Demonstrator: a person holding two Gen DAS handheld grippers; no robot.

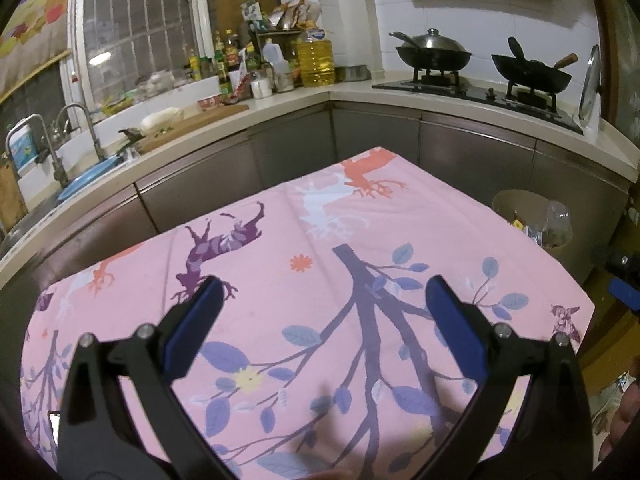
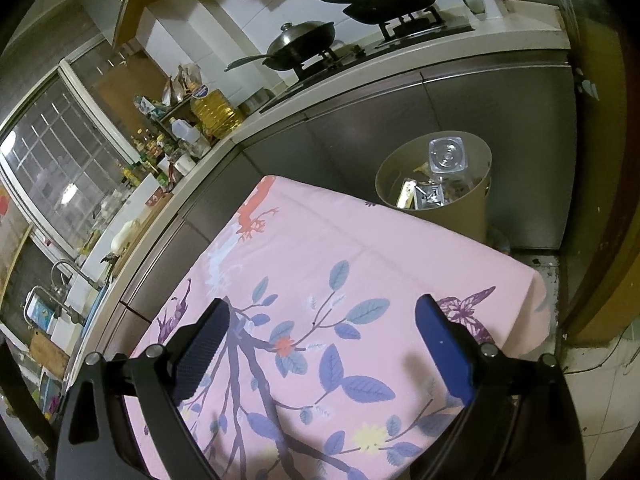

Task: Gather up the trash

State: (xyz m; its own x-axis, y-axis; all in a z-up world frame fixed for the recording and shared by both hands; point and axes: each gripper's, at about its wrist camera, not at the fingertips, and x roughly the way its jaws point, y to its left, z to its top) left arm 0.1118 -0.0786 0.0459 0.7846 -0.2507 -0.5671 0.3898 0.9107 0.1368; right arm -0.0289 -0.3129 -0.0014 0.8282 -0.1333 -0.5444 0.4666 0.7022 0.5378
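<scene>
Right wrist view: bin sits ahead and to the right, nothing left on the cloth

Both your tongs are empty. Your right gripper (image 2: 322, 332) is spread wide, its blue pads (image 2: 442, 350) well apart with only the pink cloth (image 2: 360, 248) showing between them. Your left gripper (image 1: 324, 316) is the same: spread, holding nothing, hanging over the leaf print.

Look across the cloth from near edge to far edge in either view and you find no wrapper, bottle or scrap lying on it. So, as far as these views show, the table top looks cleared.

The trash is past the cloth's far right corner, inside the bin (image 2: 468, 208), which stands on the floor just beside the table and against the cabinet fronts. A clear bottle (image 2: 448, 158) stands on end in it, base towards your right camera, among crumpled wrappers (image 2: 430, 196).

From your right tongs the bin lies ahead and a little to the right. From your left tongs, that bin (image 1: 510, 200) is far off to the right, beyond the corner of the cloth. Your right hand is plainly the nearer one.

Any further drop would best go through your right hand, moving forward and right over the corner. Farther back are only the counter, the woks (image 2: 304, 46) and the window, well apart from the job.
</scene>
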